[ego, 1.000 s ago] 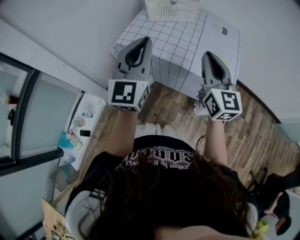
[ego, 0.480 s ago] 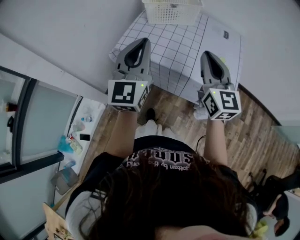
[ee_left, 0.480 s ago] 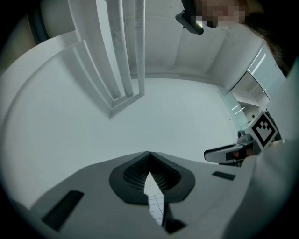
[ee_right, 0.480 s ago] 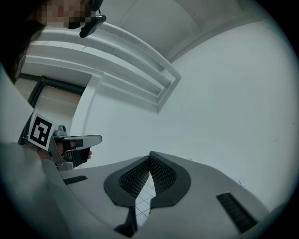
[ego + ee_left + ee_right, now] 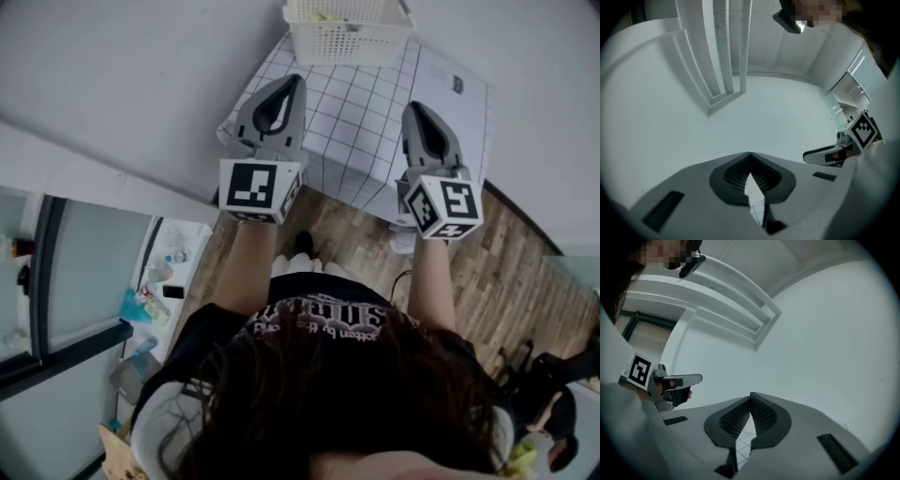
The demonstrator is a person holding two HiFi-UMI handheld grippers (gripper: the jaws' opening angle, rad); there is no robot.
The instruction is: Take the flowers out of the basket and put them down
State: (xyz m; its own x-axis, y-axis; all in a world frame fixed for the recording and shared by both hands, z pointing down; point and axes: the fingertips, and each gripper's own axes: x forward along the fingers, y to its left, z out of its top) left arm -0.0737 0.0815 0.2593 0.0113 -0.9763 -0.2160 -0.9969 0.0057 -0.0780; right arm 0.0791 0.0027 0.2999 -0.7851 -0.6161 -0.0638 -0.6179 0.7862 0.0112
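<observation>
A: What is the left gripper [image 5: 284, 89] doing?

B: It is pointing forward over the near left edge of the table [image 5: 361, 112], which is wearing a white cloth ruled in squares. In the left gripper view its jaws are meeting at the tips and gripping nothing. Only the ruled cloth is showing through the narrow slit below the pads.

A: And the right gripper [image 5: 414, 114]?

B: It is lying parallel to the left one, over the near right edge of the same table. In the right gripper view its ribbed pads [image 5: 761, 416] are pressing together at the tips, and nothing is sitting between them. The two grippers are riding side by side, apart from each other, each showing its marker cube [image 5: 258, 190] to the head camera.

A: Where are the flowers?

B: The white lattice basket [image 5: 349, 42] is standing at the far end of the table, well apart from both grippers. A pale yellow-green patch [image 5: 323, 16] is showing inside its rim. It is too small to make out as blooms or stems.

A: What is lying below the grippers?

B: The person's forearms are reaching out from a dark shirt, and a wood-plank floor [image 5: 497, 272] is running under the table's near side.
</observation>
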